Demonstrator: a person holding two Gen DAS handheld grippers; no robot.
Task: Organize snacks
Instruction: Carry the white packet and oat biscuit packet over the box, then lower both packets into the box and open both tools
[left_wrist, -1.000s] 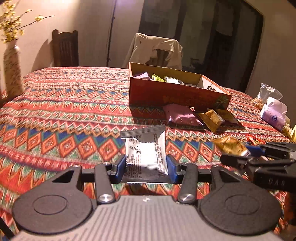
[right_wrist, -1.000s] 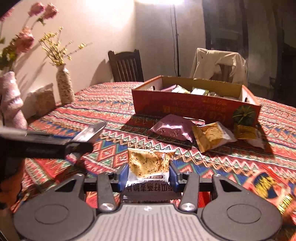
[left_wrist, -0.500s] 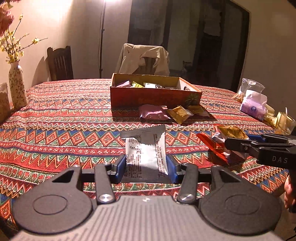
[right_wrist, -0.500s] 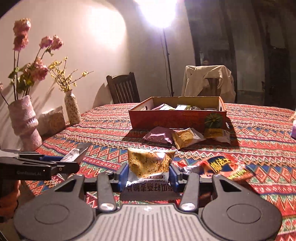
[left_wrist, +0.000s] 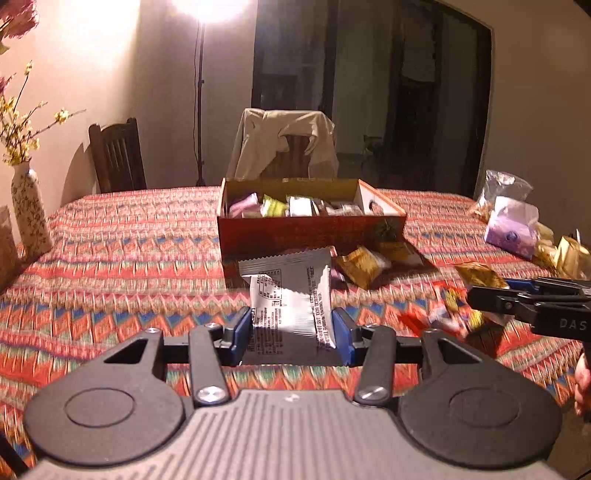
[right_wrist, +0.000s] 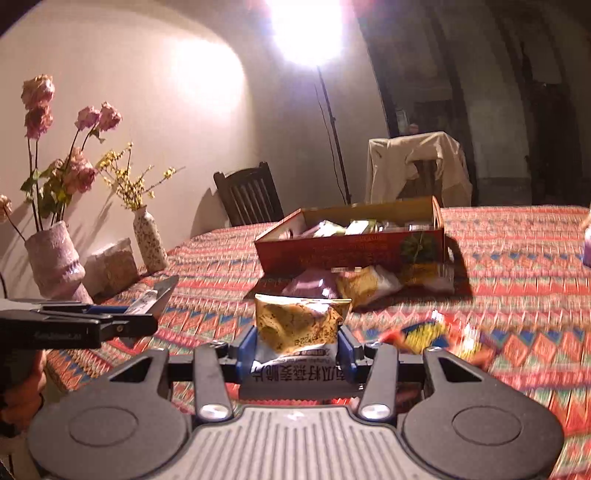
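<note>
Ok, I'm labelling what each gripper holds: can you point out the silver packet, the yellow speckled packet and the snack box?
silver packet (left_wrist: 291, 302), left wrist view, on its printed back face.
yellow speckled packet (right_wrist: 295, 321), right wrist view, on its crumpled front.
snack box (left_wrist: 310, 230), left wrist view, on its red front wall.

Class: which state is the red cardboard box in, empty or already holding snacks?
Holding snacks. The open-topped red box shows several wrapped packets inside; how full, cannot tell.
</note>
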